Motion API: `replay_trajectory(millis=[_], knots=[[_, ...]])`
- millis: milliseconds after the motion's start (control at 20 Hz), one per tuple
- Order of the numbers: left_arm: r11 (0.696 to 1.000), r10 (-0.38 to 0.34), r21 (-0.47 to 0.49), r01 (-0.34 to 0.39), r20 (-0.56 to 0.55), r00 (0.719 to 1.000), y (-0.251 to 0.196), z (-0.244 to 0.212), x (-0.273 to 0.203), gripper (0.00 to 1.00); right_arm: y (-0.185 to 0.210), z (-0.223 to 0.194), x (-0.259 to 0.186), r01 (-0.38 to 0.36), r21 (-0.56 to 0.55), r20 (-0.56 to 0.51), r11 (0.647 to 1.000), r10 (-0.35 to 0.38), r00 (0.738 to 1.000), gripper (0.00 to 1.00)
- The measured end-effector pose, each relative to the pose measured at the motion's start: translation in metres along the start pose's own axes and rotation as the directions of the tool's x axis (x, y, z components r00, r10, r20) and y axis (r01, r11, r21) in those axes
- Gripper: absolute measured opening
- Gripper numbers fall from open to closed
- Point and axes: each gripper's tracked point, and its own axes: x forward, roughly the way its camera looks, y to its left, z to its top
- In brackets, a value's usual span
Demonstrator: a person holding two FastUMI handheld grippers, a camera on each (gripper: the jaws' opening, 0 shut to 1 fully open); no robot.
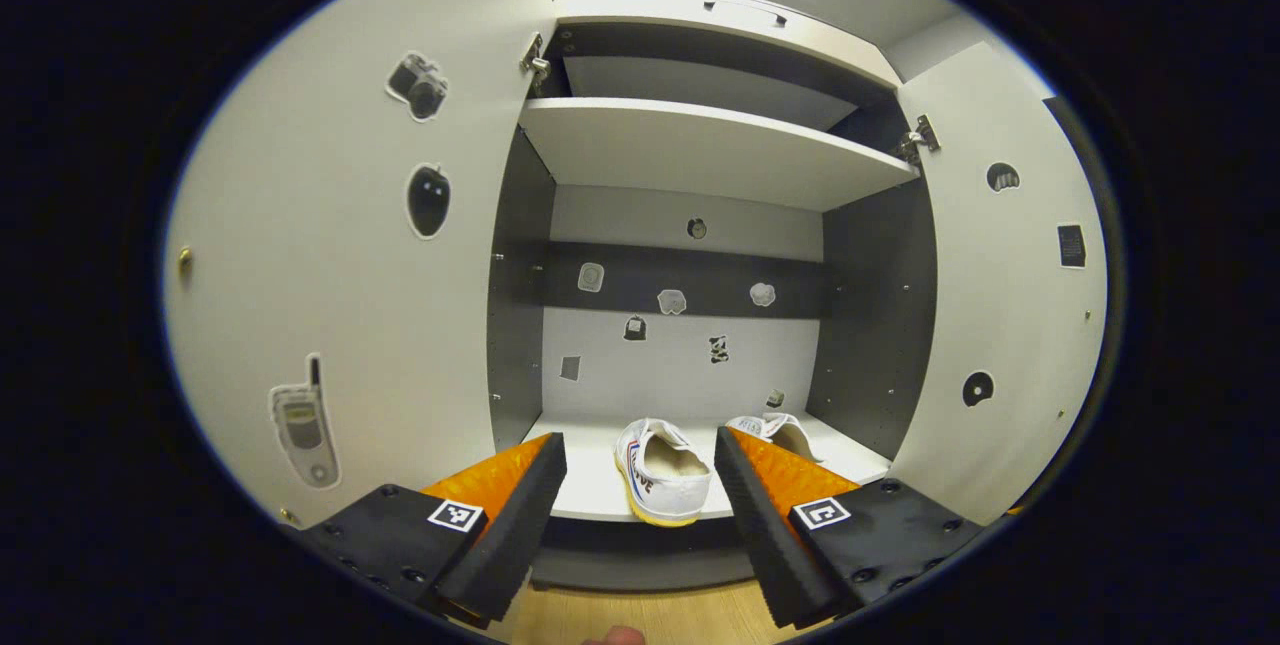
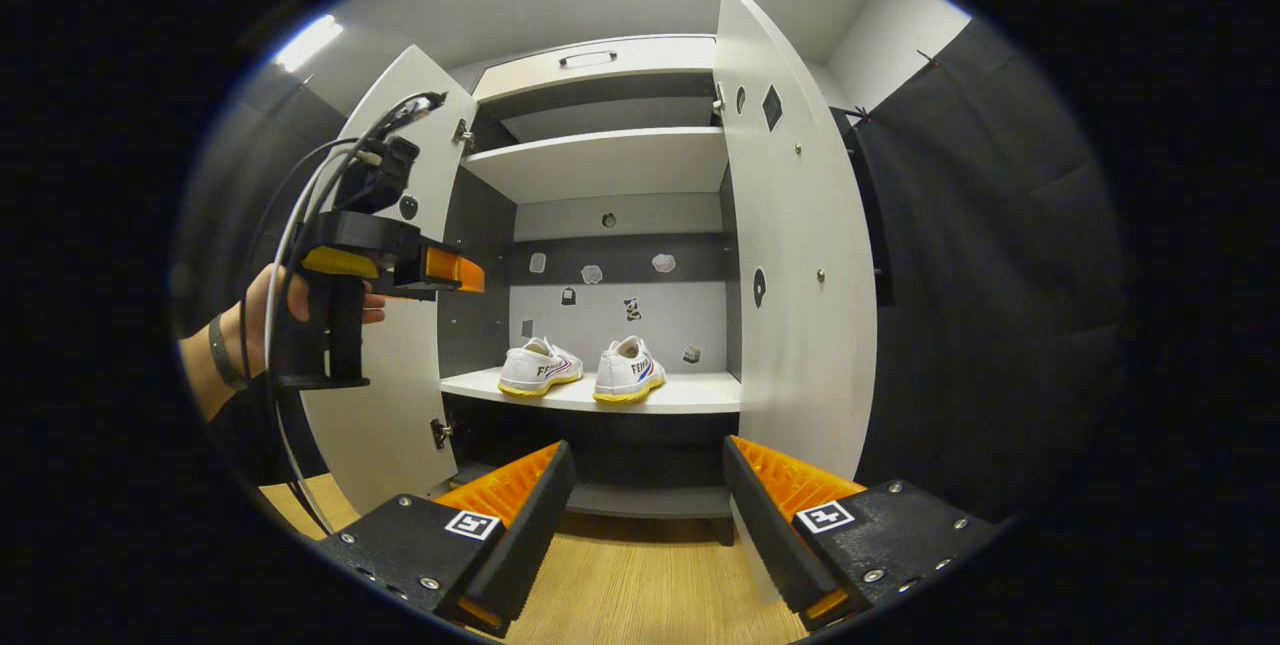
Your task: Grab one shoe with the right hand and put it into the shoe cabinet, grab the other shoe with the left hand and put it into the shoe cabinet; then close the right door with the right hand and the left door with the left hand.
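Note:
Two white shoes with yellow soles stand side by side on the cabinet's lower shelf (image 2: 690,392): one shoe (image 2: 538,368) on the left, the other shoe (image 2: 628,371) to its right. In the left gripper view the nearer shoe (image 1: 662,473) shows heel-first and the second shoe (image 1: 778,431) sits partly behind a finger. My left gripper (image 1: 640,515) is open and empty just before the shelf; it also appears as the left gripper (image 2: 440,275) held by a hand (image 2: 262,317). My right gripper (image 2: 648,515) is open and empty, farther back. Both doors, left door (image 1: 340,255) and right door (image 2: 795,285), stand open.
An upper shelf (image 1: 700,150) and a closed drawer (image 2: 595,58) top the cabinet. Stickers dot the back panel and door insides. Wooden floor (image 2: 640,585) lies below. Black cloth wall (image 2: 990,275) hangs right of the open right door.

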Motion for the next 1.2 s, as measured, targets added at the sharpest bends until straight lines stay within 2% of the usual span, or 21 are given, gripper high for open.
replay_trajectory(millis=[300, 550, 750, 850, 950, 1200], knots=[[0.999, 0.031, -0.019, -0.03, 0.027, 0.999, 0.007, -0.048, -0.074, 0.97, 0.011, 0.002, -0.007, -0.026, -0.001, 0.008, 1.0, 0.026, 1.0, 0.92], [0.992, 0.05, -0.119, -0.049, 0.01, 0.999, 0.008, -0.091, -0.122, 0.97, 0.009, 0.0, -0.014, -0.011, 0.012, 0.01, 1.0, 0.011, 1.0, 0.92], [0.992, 0.114, -0.064, -0.112, 0.026, 0.993, 0.02, -0.102, -0.138, 0.98, 0.004, -0.001, -0.02, -0.003, 0.04, 0.0, 0.999, 0.003, 1.0, 0.92], [0.993, 0.113, -0.052, -0.111, 0.035, 0.993, 0.016, -0.103, -0.141, 0.97, -0.016, 0.016, -0.022, 0.037, 0.028, 0.035, 0.999, -0.038, 0.999, 0.92], [0.994, 0.096, -0.052, -0.094, 0.037, 0.995, 0.012, -0.105, -0.144, 0.97, -0.051, 0.049, -0.026, 0.102, -0.016, 0.089, 0.995, -0.101, 0.991, 0.92], [0.997, 0.059, -0.04, -0.058, 0.012, 0.998, -0.002, -0.117, -0.147, 0.97, -0.157, 0.14, -0.035, 0.259, -0.044, 0.175, 0.965, -0.248, 0.953, 0.92]])
